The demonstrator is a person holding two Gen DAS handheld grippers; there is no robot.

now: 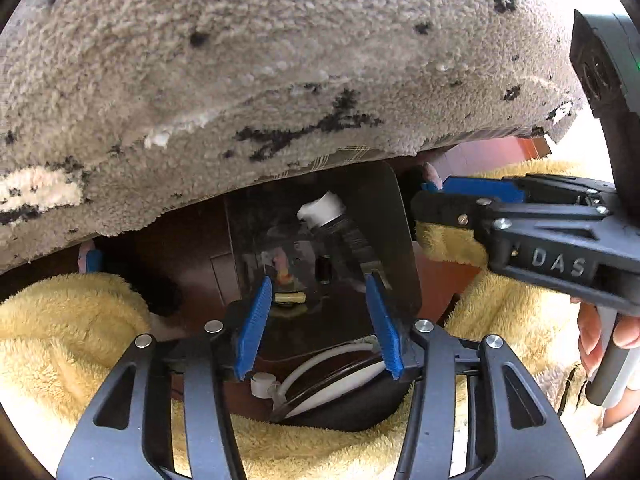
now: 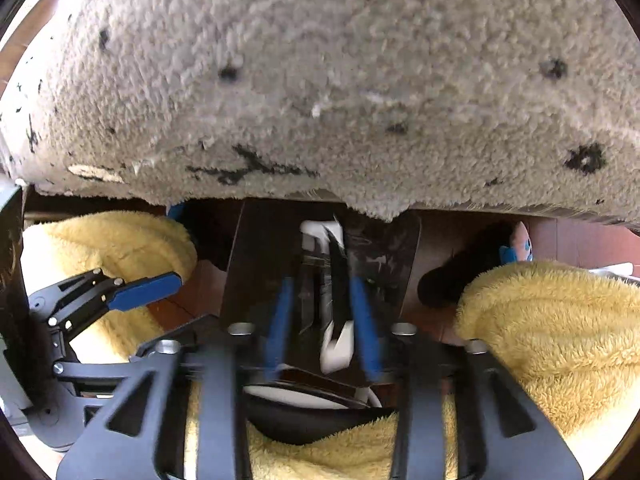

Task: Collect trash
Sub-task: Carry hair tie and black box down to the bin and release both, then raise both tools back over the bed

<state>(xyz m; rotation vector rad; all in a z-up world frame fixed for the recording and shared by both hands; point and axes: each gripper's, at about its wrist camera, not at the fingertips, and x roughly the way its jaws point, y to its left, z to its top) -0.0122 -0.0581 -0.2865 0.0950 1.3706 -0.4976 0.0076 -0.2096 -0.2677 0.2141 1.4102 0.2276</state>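
Now both grippers, left gripper point(image 1: 320, 320) and right gripper point(image 2: 322, 320), hang with jaws apart and empty over a dark bag point(image 1: 384, 216) on the floor. Its trash, a white piece point(image 2: 334, 344), lies inside; next, grip the rim only.

A reddish-brown floor point(image 1: 448, 276) carries everything. A shaggy grey rug point(image 1: 280, 60) with black flecks covers it from nine through twelve to three o'clock. A dark flat sheet point(image 1: 384, 216) lies on the floor at centre.

Nubbly grey carpet point(image 1: 280, 60), fluffy yellow terry cloth point(image 1: 72, 340), glossy dark sheet point(image 2: 264, 264)
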